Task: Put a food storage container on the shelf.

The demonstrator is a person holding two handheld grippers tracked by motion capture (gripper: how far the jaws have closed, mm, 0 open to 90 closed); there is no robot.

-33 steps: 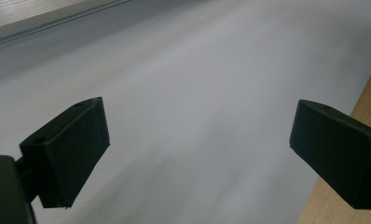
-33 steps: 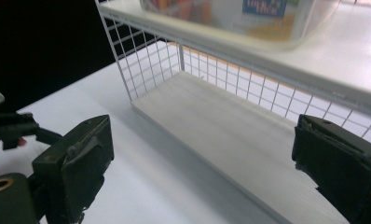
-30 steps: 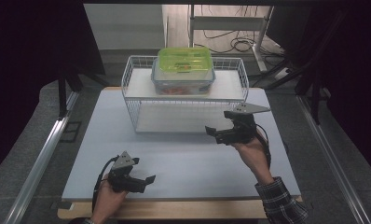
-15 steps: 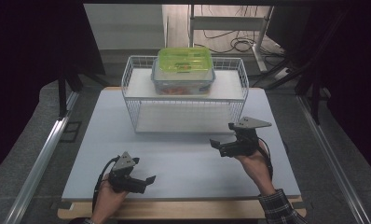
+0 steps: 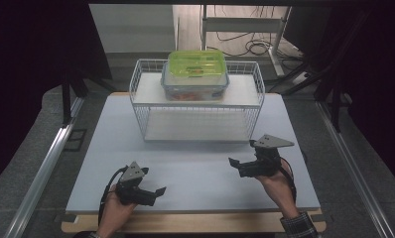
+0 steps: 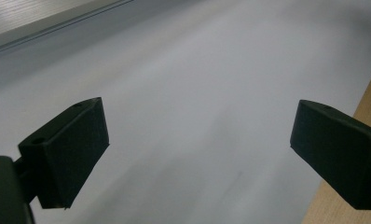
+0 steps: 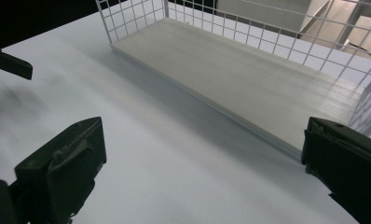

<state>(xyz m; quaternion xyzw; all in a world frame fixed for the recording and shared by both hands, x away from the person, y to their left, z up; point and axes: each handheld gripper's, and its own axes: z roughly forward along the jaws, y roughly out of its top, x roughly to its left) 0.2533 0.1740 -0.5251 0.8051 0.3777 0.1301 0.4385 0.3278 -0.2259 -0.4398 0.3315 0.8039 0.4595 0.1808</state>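
Note:
A clear food box with a green lid (image 5: pixel 196 73) stands on the top shelf of a white wire rack (image 5: pixel 198 106) at the back middle of the table. My right gripper (image 5: pixel 236 167) hovers low over the white mat, in front of the rack's right end, pointing left. Its jaws have just been opening and stand open with nothing between them (image 7: pixel 202 168); beyond them lies the rack's bare lower shelf (image 7: pixel 249 79). My left gripper (image 5: pixel 156 193) rests near the front left edge, jaws open and empty (image 6: pixel 197 149) over the mat.
The white mat (image 5: pixel 195 173) covers a wooden table whose edge (image 6: pixel 365 102) runs close beside the left gripper. A jaw of the left gripper (image 7: pixel 11 63) shows far off in the right gripper view. Metal rails and dark curtains flank the table.
The right gripper has come down and back toward the person, away from the rack. The left gripper has stayed where it was.

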